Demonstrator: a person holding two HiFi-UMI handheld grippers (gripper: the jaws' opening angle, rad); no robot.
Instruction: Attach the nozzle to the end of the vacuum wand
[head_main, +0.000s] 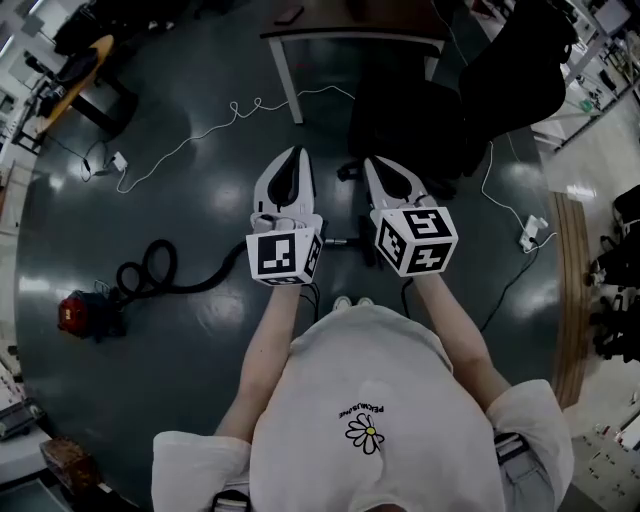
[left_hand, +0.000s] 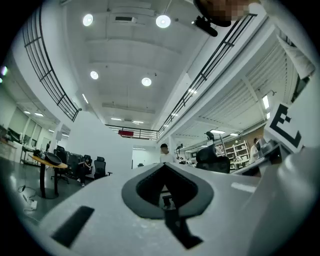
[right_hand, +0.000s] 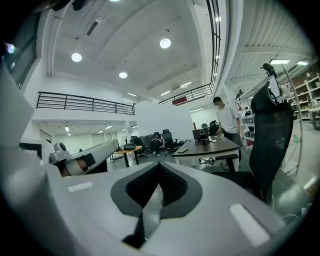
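Low at eight o'clock in the head view, on the dark floor: red vacuum body (head_main: 80, 313), small and dim, details hard to make out. Just toward three o'clock of it, black hose (head_main: 150, 268), looped twice, then trailing on toward three o'clock and lost behind the marker cube of the left gripper (head_main: 296, 156). Left gripper near the centre, pointing to twelve o'clock, jaws pressed together with nothing between them; through the gap behind the closed tips, only distant room and chairs. Between the two cubes, a short grey stub (head_main: 341, 242) low on the floor, both ends cut off by the grippers; wand end or nozzle, cannot tell. Just below it at six o'clock, shoe tips (head_main: 352, 302), mostly hidden by the person's shirt. Right gripper (head_main: 372, 162) beside the left, apart from it, also aimed at twelve o'clock, jaws closed tight and empty. Beyond it at one o'clock, black office chair (head_main: 410, 120), its base lost in shadow.
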